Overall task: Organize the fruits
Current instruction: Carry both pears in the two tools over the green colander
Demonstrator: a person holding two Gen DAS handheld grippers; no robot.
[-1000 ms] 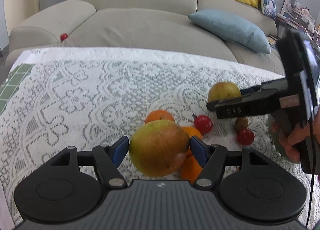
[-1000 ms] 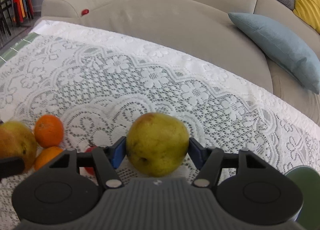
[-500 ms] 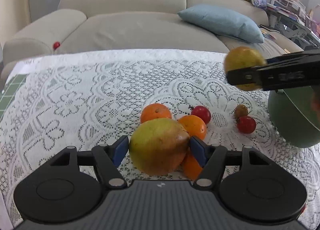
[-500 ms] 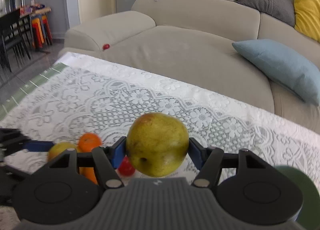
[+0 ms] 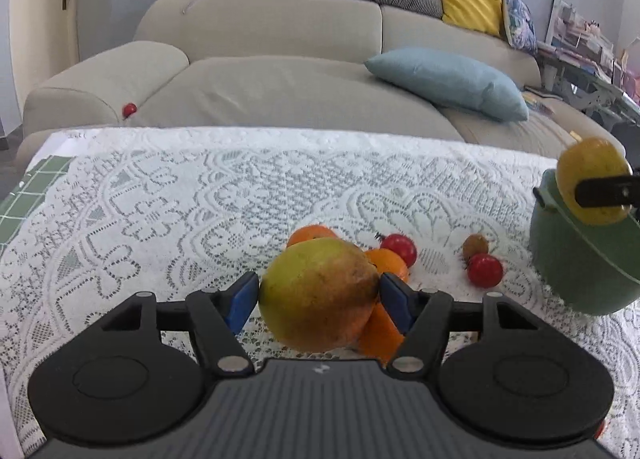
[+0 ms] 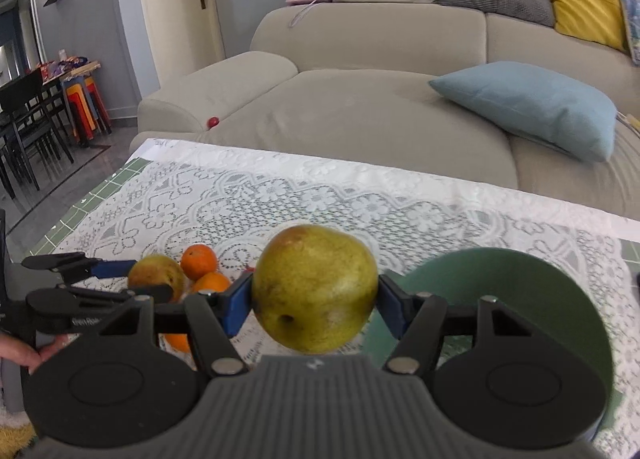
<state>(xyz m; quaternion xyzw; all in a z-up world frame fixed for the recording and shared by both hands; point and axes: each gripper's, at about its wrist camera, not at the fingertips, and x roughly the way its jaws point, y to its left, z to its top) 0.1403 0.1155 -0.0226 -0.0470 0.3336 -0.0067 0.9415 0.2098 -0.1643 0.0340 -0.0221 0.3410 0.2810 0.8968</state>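
Note:
My left gripper (image 5: 318, 297) is shut on a yellow-green pear with a reddish blush (image 5: 320, 293), held low over the lace tablecloth. My right gripper (image 6: 316, 299) is shut on a second green-yellow pear (image 6: 316, 287), raised next to the green bowl (image 6: 520, 291). In the left wrist view that pear (image 5: 592, 183) hangs over the bowl's rim (image 5: 568, 255). Oranges (image 5: 386, 261), two red tomatoes (image 5: 485, 270) and a small brown fruit (image 5: 475, 245) lie on the cloth beyond the left gripper. The left gripper (image 6: 132, 283) shows in the right wrist view.
The table carries a white lace cloth (image 5: 200, 199) over green tiles. A beige sofa (image 5: 280, 71) with a blue cushion (image 5: 448, 79) stands right behind the table. A small red ball (image 5: 129, 110) lies on the sofa. Chairs and stools (image 6: 40, 115) stand far left.
My right gripper has lifted its pear and carried it right, to above the green bowl. My left gripper has raised its pear slightly and stayed over the oranges.

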